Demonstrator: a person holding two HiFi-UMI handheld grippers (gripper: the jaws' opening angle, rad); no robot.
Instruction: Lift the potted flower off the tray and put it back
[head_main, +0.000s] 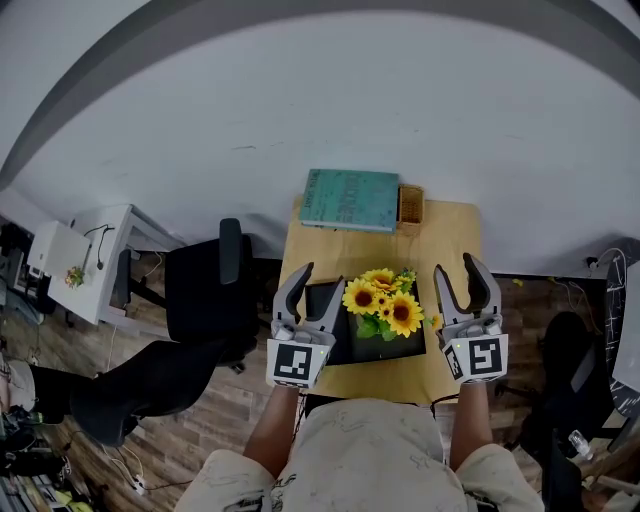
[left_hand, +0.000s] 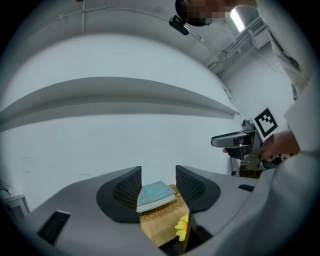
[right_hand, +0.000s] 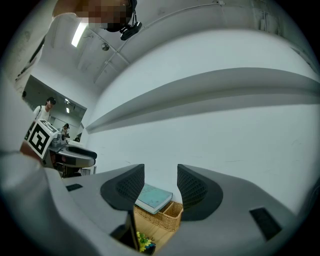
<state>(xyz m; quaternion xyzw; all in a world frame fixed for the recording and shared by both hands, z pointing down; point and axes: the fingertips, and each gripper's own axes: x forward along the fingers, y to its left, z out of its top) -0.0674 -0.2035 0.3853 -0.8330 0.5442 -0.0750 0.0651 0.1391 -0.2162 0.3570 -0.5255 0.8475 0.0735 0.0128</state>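
The flower (head_main: 385, 300) sits on the tray (head_main: 315, 300), between the two tools. It lies just right of the left tool (head_main: 322, 277) and just left of the right tool (head_main: 455, 266). Both tools have their jaws spread and hold nothing; ahead of them are only the book (head_main: 350, 198) and basket (head_main: 410, 205) at the desk's (head_main: 450, 225) far end.

This looks like the approach to the grasp. Both tools should drop below the blooms, close on the pot wall rather than the petals, stay level, then lift straight up.

The blooms hide the pot from above. The gripper views catch only a few petals low down. I cannot tell whether the left tool's inner jaw touches the tray.
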